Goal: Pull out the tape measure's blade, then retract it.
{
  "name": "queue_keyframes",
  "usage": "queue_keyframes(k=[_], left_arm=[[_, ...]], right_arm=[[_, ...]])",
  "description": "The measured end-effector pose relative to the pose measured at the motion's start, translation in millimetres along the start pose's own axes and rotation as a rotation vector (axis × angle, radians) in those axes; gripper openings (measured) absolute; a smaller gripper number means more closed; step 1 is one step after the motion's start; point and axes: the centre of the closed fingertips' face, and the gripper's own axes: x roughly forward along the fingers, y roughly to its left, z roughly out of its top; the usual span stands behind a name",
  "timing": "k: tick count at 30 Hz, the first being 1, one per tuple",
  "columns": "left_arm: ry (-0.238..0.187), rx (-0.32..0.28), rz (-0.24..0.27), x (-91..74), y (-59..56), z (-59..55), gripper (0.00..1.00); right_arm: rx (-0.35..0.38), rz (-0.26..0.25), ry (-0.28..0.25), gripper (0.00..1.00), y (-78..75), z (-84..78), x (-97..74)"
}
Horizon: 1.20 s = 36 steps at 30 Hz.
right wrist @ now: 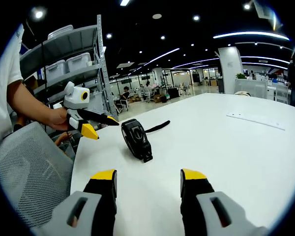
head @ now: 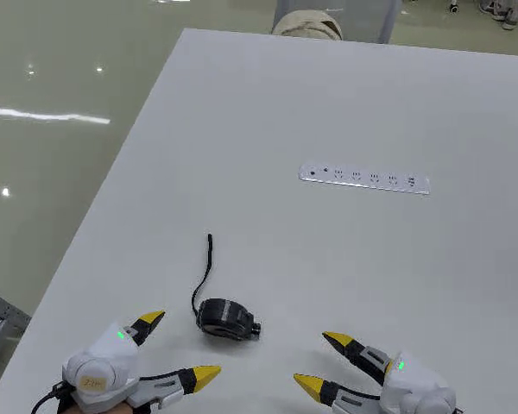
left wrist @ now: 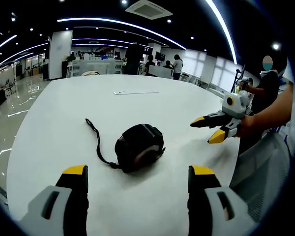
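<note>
Left claw (head: 182, 344), right claw (head: 318, 358), tape measure (head: 228, 317) between

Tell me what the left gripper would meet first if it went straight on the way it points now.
Most likely the round black tape measure, which lies on the white table dead ahead, in line with the open jaws of the left gripper. The gap is hard to judge in this fisheye view.

Black for the tape measure (head: 228, 318) and its strap (head: 205, 272); plain white for the table (head: 328, 112); silvery white with dark sockets for the power strip (head: 364, 178); white shells, black fingers, yellow tips, one green light each on the left gripper (head: 179, 345) and right gripper (head: 322, 360); glossy pale green for the floor (head: 60, 78)
</note>
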Motion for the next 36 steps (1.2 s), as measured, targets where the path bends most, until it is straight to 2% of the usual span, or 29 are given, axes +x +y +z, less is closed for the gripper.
queue_keyframes(k=[6,9,15,19,26,30,36], left_arm=[[0.000,-0.007,-0.023,-7.4,-5.2,-4.9,0.82],[-0.008,-0.017,-0.026,-11.4,-5.7,-3.7,0.82],[-0.012,-0.016,-0.025,-17.3,-7.8,-3.9,0.82],[-0.035,-0.029,-0.037,-21.3,-12.5,-3.3,0.84],[-0.023,-0.023,-0.050,-25.0,-17.3,-9.9,0.86],[-0.006,0.005,-0.057,-28.0,-20.7,-13.3,0.87],[-0.006,-0.006,-0.049,-32.2,-21.8,-14.9,0.86]], right_arm=[[0.002,-0.028,0.017,0.55,-0.6,-3.5,-13.7],[0.004,-0.035,0.015,0.56,-0.8,-3.3,-19.3],[-0.010,-0.033,0.017,0.58,4.7,-4.2,-30.5],[-0.006,-0.046,0.025,0.60,2.7,-8.7,-39.2],[-0.013,-0.064,0.029,0.61,5.9,-9.3,-50.8],[-0.009,-0.077,0.024,0.62,5.5,-9.2,-56.5],[-0.011,-0.098,0.019,0.64,5.7,-8.7,-66.8]])
